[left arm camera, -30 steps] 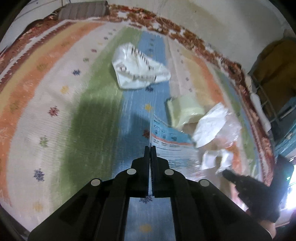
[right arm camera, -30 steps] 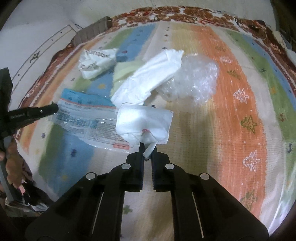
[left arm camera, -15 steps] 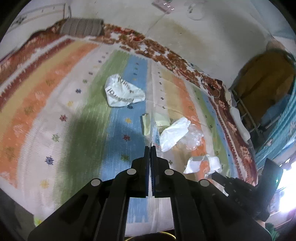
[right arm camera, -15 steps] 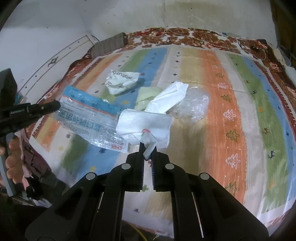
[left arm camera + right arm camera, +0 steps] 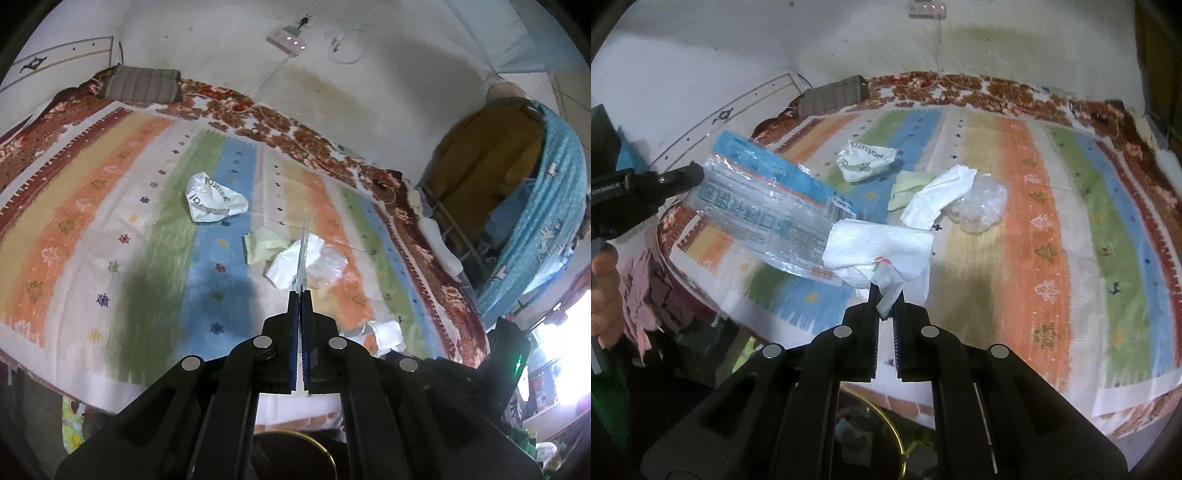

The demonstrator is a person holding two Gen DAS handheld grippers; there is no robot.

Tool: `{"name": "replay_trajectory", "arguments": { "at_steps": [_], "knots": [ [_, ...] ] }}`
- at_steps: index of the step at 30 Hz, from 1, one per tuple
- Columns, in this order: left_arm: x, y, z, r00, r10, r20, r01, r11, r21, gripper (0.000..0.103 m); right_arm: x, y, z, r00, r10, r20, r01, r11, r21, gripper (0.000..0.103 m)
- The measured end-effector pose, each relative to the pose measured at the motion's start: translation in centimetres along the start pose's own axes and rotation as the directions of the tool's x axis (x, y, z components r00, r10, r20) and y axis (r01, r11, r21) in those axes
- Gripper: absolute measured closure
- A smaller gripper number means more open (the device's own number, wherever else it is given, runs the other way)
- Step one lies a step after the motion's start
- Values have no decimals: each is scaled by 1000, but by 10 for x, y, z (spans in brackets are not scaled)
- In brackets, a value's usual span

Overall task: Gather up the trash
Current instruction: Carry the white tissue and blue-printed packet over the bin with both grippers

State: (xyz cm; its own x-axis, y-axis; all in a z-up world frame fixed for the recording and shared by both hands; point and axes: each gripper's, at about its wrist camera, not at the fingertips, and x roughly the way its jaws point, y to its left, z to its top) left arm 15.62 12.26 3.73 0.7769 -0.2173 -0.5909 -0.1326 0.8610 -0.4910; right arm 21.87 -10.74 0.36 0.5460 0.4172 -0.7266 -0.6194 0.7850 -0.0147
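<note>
Left claw (image 5: 300, 295) clamped tight on a clear blue-printed plastic wrapper (image 5: 764, 206); right claw (image 5: 885, 301) pinches a crumpled white paper napkin (image 5: 877, 251), both above the striped bed (image 5: 1052, 236).

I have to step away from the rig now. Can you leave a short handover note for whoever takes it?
Left gripper: shut on the clear blue-printed wrapper.
Right gripper: shut on a white paper napkin.
Both pieces are lifted off the striped blanket.
Left on it: crumpled printed bag, pale green paper, white tissue, clear plastic.
Next, probably: bin both held pieces, then collect the rest.
</note>
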Motion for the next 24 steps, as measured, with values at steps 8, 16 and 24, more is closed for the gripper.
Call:
{"name": "replay_trajectory", "arguments": {
  "at_steps": [8,16,24],
  "knots": [
    [-31,-11,-34,1000,-16,7,16,999,34,102,-33,13,-37,1000,22,15,-22,1000,5,97],
    [-50,-23,-70,1000,2,-6,-2,997,83,102,-59,24,-72,998,41,44,-41,999,10,97],
    [-58,-22,-108,995,5,-101,3,997,73,102,-62,41,-109,1000,20,-4,-20,1000,-6,97]
  ]
}}
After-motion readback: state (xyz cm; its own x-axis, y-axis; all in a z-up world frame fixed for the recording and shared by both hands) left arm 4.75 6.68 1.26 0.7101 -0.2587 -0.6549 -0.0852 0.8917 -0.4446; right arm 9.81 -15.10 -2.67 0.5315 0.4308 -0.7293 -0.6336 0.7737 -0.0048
